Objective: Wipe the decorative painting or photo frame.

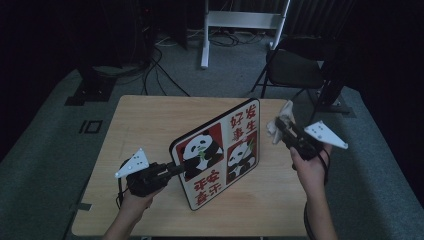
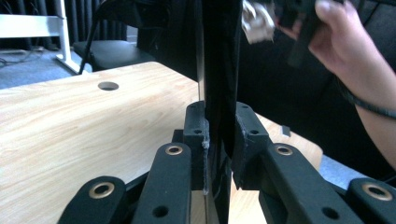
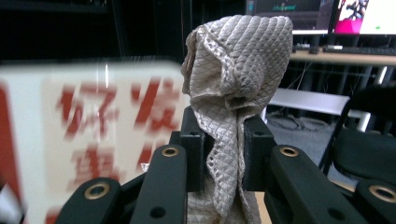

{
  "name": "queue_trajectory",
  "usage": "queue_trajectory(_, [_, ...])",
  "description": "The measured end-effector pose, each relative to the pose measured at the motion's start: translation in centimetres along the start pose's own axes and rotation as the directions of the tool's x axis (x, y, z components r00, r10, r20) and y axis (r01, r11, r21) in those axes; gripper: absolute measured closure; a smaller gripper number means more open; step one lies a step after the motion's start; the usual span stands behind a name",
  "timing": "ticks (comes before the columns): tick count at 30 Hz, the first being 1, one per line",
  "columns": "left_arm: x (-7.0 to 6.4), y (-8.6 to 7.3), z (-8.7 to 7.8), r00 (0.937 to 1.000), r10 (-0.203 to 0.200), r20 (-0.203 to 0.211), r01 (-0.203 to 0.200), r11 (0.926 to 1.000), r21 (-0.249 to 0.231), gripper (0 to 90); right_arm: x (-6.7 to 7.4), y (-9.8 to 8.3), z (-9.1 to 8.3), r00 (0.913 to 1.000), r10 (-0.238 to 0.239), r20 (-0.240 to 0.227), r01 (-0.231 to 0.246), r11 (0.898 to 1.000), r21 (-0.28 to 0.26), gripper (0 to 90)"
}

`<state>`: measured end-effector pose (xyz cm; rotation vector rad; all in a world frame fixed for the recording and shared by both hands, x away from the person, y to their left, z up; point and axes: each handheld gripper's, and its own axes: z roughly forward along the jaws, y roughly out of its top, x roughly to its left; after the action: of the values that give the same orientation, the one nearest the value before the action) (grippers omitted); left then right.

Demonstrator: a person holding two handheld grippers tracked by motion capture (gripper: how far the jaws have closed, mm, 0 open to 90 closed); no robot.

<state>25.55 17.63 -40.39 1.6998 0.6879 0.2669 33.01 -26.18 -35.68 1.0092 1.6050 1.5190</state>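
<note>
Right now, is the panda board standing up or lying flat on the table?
Standing up. The panda board rests on its lower edge on the table, with the left gripper clamped on its side edge.

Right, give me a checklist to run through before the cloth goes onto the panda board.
1. Left gripper clamped on the panda board's edge: ok.
2. Board standing on edge on the table, picture side toward the person: ok.
3. Right gripper shut on the cloth: ok.
4. Cloth bunched above the jaws, ready as a wiping pad: ok.
5. Cloth touching the board: not ok; it sits off the board's right end.
6. Dirt on the board's face: cannot tell.
</note>
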Motion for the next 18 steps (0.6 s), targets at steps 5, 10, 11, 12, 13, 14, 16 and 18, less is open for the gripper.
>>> queue_trajectory(5, [-0.1,-0.1,-0.1,1.0000,0.007,0.003,-0.007,1.0000,-0.002,78.5,-0.5,2.2,3.5,0.9998,0.019,0.009,-0.019,0.999,-0.029,75.1])
queue_trajectory(10, [0.0,-0.1,-0.1,0.9999,0.002,0.013,-0.002,1.0000,-0.002,78.7,-1.2,3.1,6.2,0.9966,0.083,-0.001,-0.083,0.996,-0.029,75.0])
queue_trajectory(11, [0.0,-0.1,0.0,1.0000,0.002,0.009,-0.002,1.0000,-0.001,78.6,-1.3,3.1,6.7,0.9954,0.095,-0.006,-0.095,0.995,-0.032,75.0])
queue_trajectory(12, [0.1,-0.1,0.0,0.9999,0.000,0.012,0.000,1.0000,-0.001,78.6,-1.3,3.1,7.1,0.9945,0.105,-0.006,-0.105,0.994,-0.029,74.9])
queue_trajectory(13, [0.1,-0.1,0.0,1.0000,-0.001,0.010,0.001,1.0000,-0.003,78.6,-1.4,3.1,7.5,0.9934,0.115,-0.003,-0.115,0.993,-0.036,74.9])
queue_trajectory(14, [0.1,-0.1,0.0,0.9999,-0.002,0.010,0.002,1.0000,-0.002,78.7,-1.5,3.0,7.9,0.9917,0.128,-0.005,-0.128,0.991,-0.034,74.9])
queue_trajectory(16, [0.1,-0.1,0.0,1.0000,0.000,0.008,0.000,1.0000,0.000,78.6,-1.6,2.6,8.5,0.9880,0.154,-0.011,-0.154,0.988,-0.019,75.0])
queue_trajectory(18, [0.1,0.0,0.0,1.0000,0.000,0.008,0.000,1.0000,0.000,78.6,-1.6,2.0,8.9,0.9846,0.174,-0.021,-0.174,0.985,-0.005,75.2])
